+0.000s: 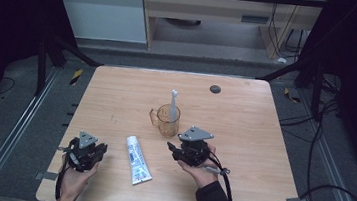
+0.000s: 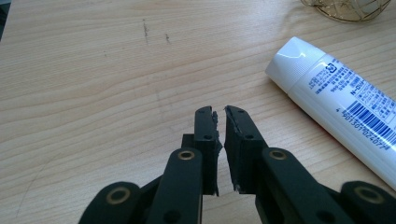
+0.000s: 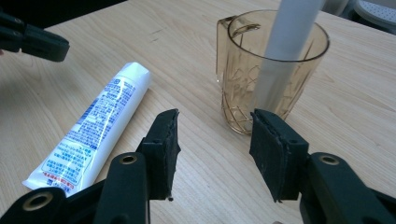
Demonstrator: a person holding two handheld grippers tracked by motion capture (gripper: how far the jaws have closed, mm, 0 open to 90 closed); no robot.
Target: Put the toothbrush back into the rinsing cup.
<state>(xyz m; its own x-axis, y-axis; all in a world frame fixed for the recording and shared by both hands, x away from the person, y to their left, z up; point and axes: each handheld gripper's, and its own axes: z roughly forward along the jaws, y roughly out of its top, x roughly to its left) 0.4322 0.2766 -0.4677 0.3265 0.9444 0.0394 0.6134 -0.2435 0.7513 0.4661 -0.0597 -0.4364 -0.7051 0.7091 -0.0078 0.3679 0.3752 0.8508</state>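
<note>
White toothpaste tube (image 1: 138, 160) is laid flat on the wooden table (image 1: 245, 117), between the two grippers. Left gripper (image 2: 220, 112) is seen almost closed, with nothing held. Right gripper (image 3: 214, 126) is kept open and empty, just before the amber cup (image 3: 271, 70) with a toothbrush (image 3: 289, 32) inside.

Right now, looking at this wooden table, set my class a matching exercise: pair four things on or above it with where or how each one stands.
Things
1. white toothpaste tube
2. amber see-through plastic cup
3. grey-white toothbrush
4. right gripper

States
A. upright inside a container
B. jaws apart, nothing between them
C. lying flat between the two grippers
D. standing on the table, handle to the left in the high view

Pairs: 1-C, 2-D, 3-A, 4-B
</note>
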